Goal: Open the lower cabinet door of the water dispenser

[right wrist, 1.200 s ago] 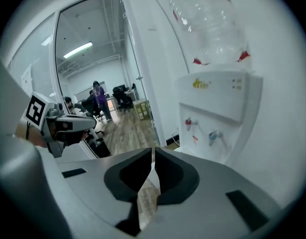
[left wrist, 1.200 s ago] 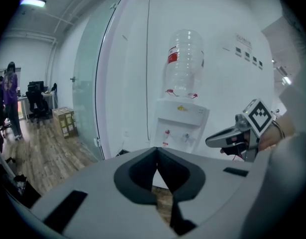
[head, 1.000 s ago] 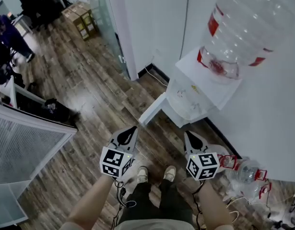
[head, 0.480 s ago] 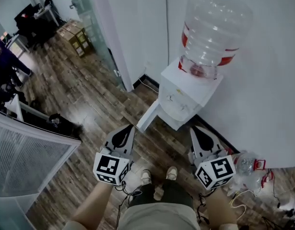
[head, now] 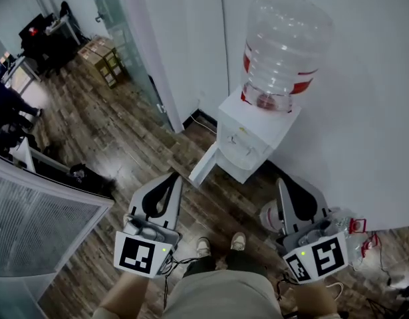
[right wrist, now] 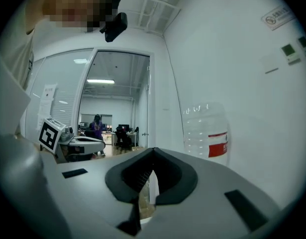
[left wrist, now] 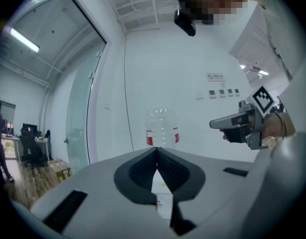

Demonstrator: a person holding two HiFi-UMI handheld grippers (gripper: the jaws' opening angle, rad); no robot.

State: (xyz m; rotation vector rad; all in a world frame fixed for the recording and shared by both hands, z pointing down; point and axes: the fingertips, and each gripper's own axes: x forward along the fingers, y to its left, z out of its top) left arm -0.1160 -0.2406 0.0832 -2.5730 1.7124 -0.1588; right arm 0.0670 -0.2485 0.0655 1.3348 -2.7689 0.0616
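Observation:
The white water dispenser [head: 252, 133] stands against the wall with a large clear bottle [head: 282, 44] on top. Its lower cabinet door [head: 205, 162] is swung out to the left, standing open. My left gripper [head: 171, 177] and right gripper [head: 282, 182] are held level in front of it, well short of the door and touching nothing. In the left gripper view the left gripper [left wrist: 156, 151] is shut with nothing in it, and the bottle [left wrist: 161, 128] shows beyond the tips. The right gripper [right wrist: 153, 153] is likewise shut and empty, with the bottle [right wrist: 208, 131] to its right.
Empty water bottles [head: 344, 226] and cables lie on the wooden floor at the right wall. A glass door [head: 134, 38] and cardboard boxes [head: 101, 55] are at the back left. A white slatted panel [head: 38, 224] stands at the left. People [head: 11, 102] are at the far left.
Both grippers have risen toward the head camera, side by side. The view has pulled back, so the dispenser looks smaller. The cabinet door stays open.

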